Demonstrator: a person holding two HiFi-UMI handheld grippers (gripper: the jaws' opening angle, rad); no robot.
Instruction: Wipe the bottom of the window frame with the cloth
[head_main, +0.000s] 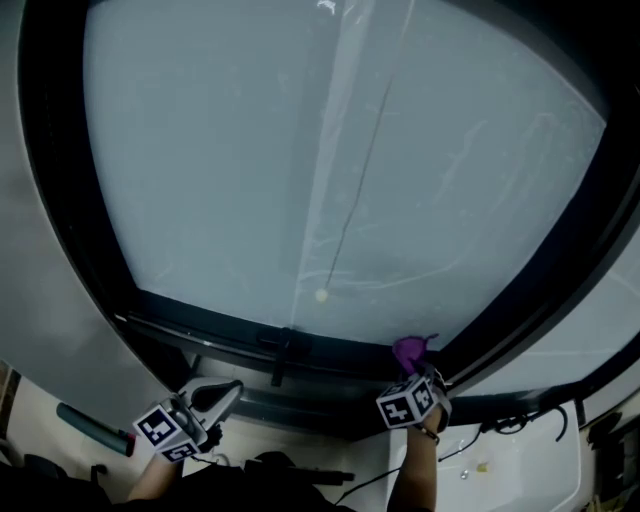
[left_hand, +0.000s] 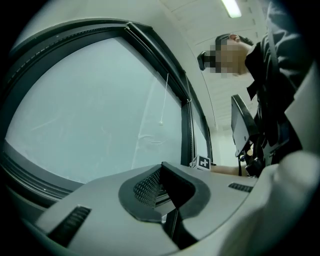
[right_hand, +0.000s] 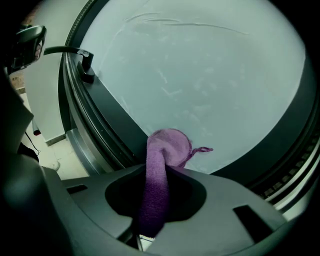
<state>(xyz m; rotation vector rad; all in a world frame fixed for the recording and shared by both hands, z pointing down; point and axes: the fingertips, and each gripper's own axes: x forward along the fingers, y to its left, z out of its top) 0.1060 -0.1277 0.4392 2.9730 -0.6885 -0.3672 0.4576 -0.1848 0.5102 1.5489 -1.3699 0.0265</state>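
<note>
Looking down with the head view, I see the right gripper (head_main: 418, 380) at the lower right corner of the window, clamped on a purple cloth (head_main: 408, 351) whose bunched end sits where the bottom rail of the window frame (head_main: 220, 327) meets the right upright. The left gripper (head_main: 228, 396) hangs low and to the left, apart from the frame. By my reckoning the wipe is only at one end. Nothing on the dark rail tells a cleaned stretch from a dusty one, and the whole run leftward looks left to do. A black handle (head_main: 283, 358) stands on the rail about midway, and a thin cord with a bead (head_main: 320, 295) hangs before the glass above it, so both would lie in the way of a long sweep. A dark tube (head_main: 92, 427) lies at far left, and cables trail over the white table (head_main: 530, 480) on the right. From the left gripper view, its jaws are drawn together with nothing between them, pointing along the pane toward the person. From the right gripper view, the cloth runs up between the closed jaws, and its rounded end lies at the glass edge just above the frame. I cannot tell whether it presses on the rail itself.
</note>
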